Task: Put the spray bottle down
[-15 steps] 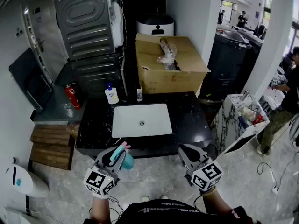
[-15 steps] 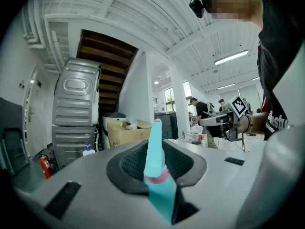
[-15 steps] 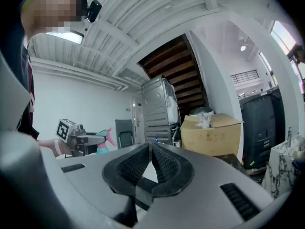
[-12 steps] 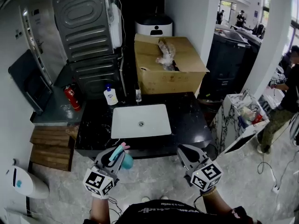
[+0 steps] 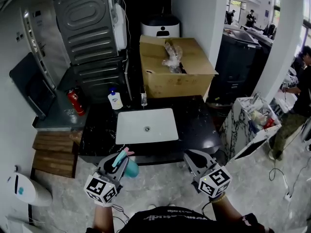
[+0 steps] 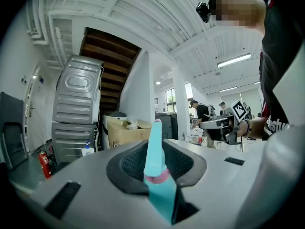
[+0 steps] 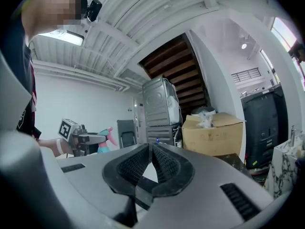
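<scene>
Head view: at 7 o'clock the left gripper [image 5: 118, 159] pinches the teal spray bottle [image 5: 130, 169], just short of the black counter [image 5: 199, 125]; the right gripper [image 5: 190, 158] is at 5 o'clock
Left gripper view: spray bottle clamped between the jaws, pointing to 12 o'clock
Right gripper view: jaws pressed together, empty

Glossy black countertop [image 5: 199, 125], smooth white sink [image 5: 125, 130], matt cardboard box [image 5: 177, 84], plastic spray bottle [image 5: 128, 167], ribbed metal panel [image 5: 87, 18]
</scene>
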{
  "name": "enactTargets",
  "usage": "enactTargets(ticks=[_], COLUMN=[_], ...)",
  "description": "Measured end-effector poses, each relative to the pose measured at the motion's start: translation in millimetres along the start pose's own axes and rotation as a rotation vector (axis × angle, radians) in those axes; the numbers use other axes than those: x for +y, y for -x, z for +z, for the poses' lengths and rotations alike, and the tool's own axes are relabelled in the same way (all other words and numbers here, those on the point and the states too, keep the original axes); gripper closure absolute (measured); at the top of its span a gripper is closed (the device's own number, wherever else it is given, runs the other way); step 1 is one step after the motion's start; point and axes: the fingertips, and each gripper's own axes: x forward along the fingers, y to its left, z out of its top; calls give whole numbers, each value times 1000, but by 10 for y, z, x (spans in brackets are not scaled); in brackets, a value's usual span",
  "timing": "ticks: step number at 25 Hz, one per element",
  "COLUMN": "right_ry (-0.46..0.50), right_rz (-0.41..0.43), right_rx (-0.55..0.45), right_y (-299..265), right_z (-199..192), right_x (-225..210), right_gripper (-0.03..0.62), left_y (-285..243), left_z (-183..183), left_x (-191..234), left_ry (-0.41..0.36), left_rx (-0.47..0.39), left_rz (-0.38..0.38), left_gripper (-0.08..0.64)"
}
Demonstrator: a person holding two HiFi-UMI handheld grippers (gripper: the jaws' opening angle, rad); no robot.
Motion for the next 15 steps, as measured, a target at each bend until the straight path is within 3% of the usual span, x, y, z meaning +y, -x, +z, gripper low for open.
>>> enactTargets(ticks=[7,15], right_ry=[36,-8], right_rz=[6,60], right_rx=[2,8], right_y=[-11,93], right_z=[17,-90], right_x=[-49,-117], right_gripper=[551,551], left_y=[-49,-137], left_z=[19,-37], left_x=[11,-144], left_ry=[-4,-4], left_rx=[0,15], left_rz=[24,59], left_gripper=[460,460])
